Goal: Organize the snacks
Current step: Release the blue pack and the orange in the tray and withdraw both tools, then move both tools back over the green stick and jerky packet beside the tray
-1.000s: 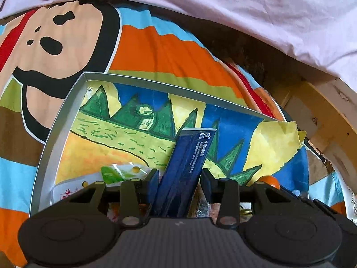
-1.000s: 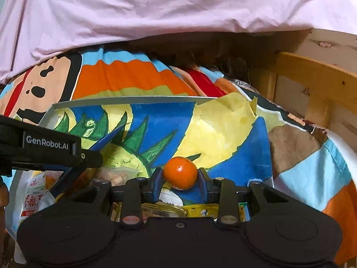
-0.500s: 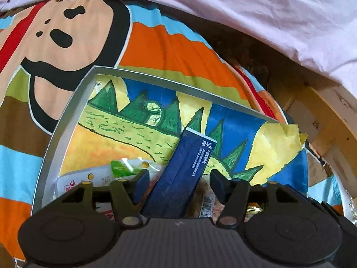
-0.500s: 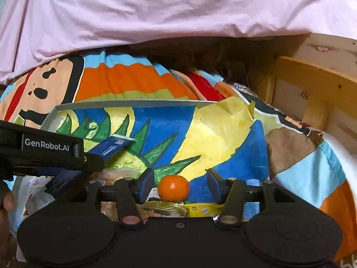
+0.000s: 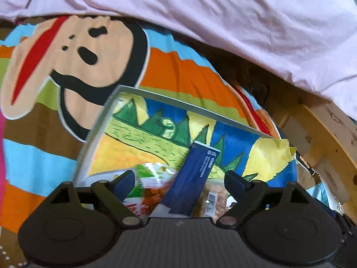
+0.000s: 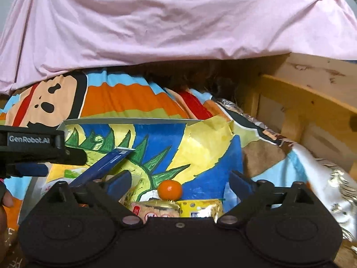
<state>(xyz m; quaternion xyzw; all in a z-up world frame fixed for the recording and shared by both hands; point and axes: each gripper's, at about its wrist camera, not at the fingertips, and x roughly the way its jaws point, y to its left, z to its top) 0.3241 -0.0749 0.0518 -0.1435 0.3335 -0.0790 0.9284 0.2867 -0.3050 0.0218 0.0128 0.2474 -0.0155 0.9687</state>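
A grey-rimmed box (image 5: 93,138) lined with a bright dinosaur drawing lies on the bed. A dark blue packet (image 5: 191,178) leans in it between the fingers of my left gripper (image 5: 179,179), whose jaws are opening and stand clear of it. Beside it lie a green and white snack bag (image 5: 151,176) and a clear-wrapped pastry (image 5: 212,198). In the right wrist view a small orange (image 6: 170,189) rests on the box floor (image 6: 200,151) between the spreading, opening jaws of my right gripper (image 6: 179,183), untouched. A yellow packet (image 6: 200,207) and a pale biscuit pack (image 6: 156,207) lie just in front of it.
The box sits on a striped cartoon-monkey blanket (image 5: 67,67). A pink sheet (image 6: 178,17) hangs over the far side. A wooden bed frame (image 6: 312,111) stands to the right. My left gripper's body (image 6: 33,149) and a hand (image 6: 5,201) show at the left edge.
Both grippers opened: the left let go of the blue packet, the right released the orange, which now lies in the box. Both hands pulled back and rose a little.
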